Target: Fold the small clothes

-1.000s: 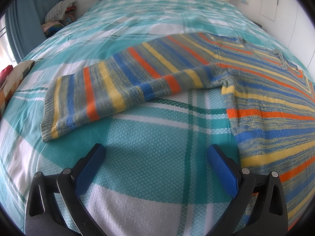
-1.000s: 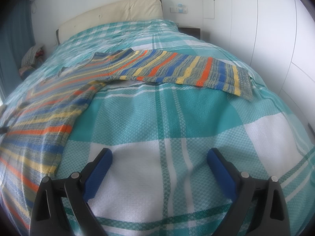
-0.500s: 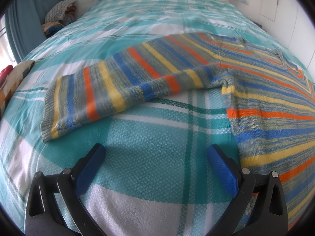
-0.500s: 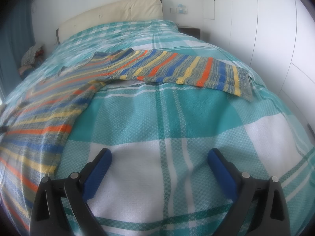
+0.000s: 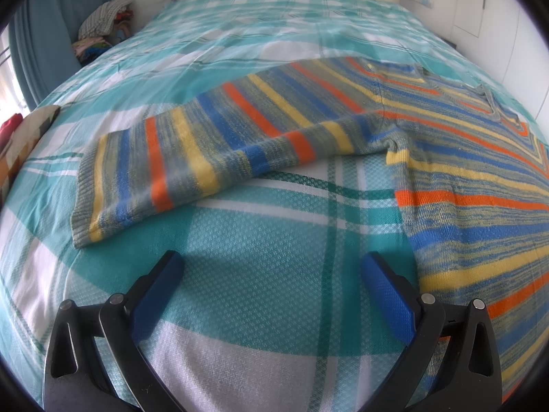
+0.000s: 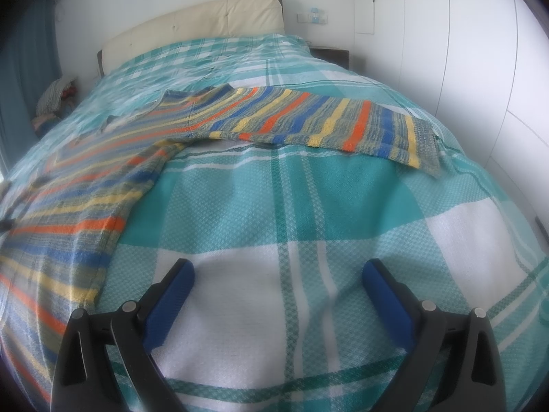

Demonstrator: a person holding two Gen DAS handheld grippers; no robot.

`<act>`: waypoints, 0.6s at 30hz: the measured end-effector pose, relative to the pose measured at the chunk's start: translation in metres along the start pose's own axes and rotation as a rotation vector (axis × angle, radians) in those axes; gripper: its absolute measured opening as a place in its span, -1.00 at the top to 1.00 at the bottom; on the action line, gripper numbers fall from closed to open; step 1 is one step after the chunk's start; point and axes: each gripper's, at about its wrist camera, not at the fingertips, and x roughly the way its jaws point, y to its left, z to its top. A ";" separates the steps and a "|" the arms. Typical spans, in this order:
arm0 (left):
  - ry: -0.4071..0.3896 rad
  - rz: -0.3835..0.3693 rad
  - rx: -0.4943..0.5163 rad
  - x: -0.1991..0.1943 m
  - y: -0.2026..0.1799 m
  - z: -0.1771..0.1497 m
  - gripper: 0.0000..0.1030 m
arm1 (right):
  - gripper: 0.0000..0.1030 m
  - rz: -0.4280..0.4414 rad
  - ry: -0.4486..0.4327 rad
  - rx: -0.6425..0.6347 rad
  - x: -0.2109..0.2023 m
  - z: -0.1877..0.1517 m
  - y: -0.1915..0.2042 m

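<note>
Striped sweater (image 5: 463, 158) flat on checked bed (image 5: 260, 240), sleeves spread. Left hand-held gripper (image 5: 271, 278), right hand-held gripper (image 6: 276, 283) both released, hovering over bedspread, grasping nothing.

The striped blue, orange and yellow knitted sweater (image 5: 463, 178) looks soft, ribbed and matt. The teal-and-white checked woven bedspread (image 5: 260, 264) shows a textured waffle weave. Each tool's blue finger pads (image 6: 387, 302) look matt rubbery, on black plastic.

Striped blue, orange, yellow sweater (image 5: 473, 185), teal-and-white plaid bedspread (image 5: 260, 274)
</note>
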 end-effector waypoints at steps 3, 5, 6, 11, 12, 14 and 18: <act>0.000 0.000 0.000 0.000 0.000 0.000 -0.99 | -0.90 0.000 0.000 0.000 0.000 0.000 0.000; 0.000 0.000 0.000 0.000 0.000 0.000 -0.99 | -0.90 0.000 0.000 0.000 0.000 0.000 0.000; 0.000 0.000 0.000 0.000 0.000 0.000 -0.99 | -0.90 0.001 0.000 0.001 0.000 0.000 0.000; 0.000 0.000 0.000 0.000 0.000 0.000 -0.99 | -0.90 -0.002 0.000 -0.002 -0.001 0.000 -0.001; 0.000 0.000 0.000 0.000 0.000 0.000 -0.99 | -0.91 -0.001 0.000 -0.002 -0.001 0.000 0.000; 0.000 0.000 0.000 0.000 0.000 0.000 -0.99 | -0.90 -0.003 0.000 -0.003 -0.001 0.000 0.000; 0.000 0.000 0.000 0.000 0.000 0.000 -0.99 | -0.91 -0.001 0.000 -0.002 -0.001 0.000 0.000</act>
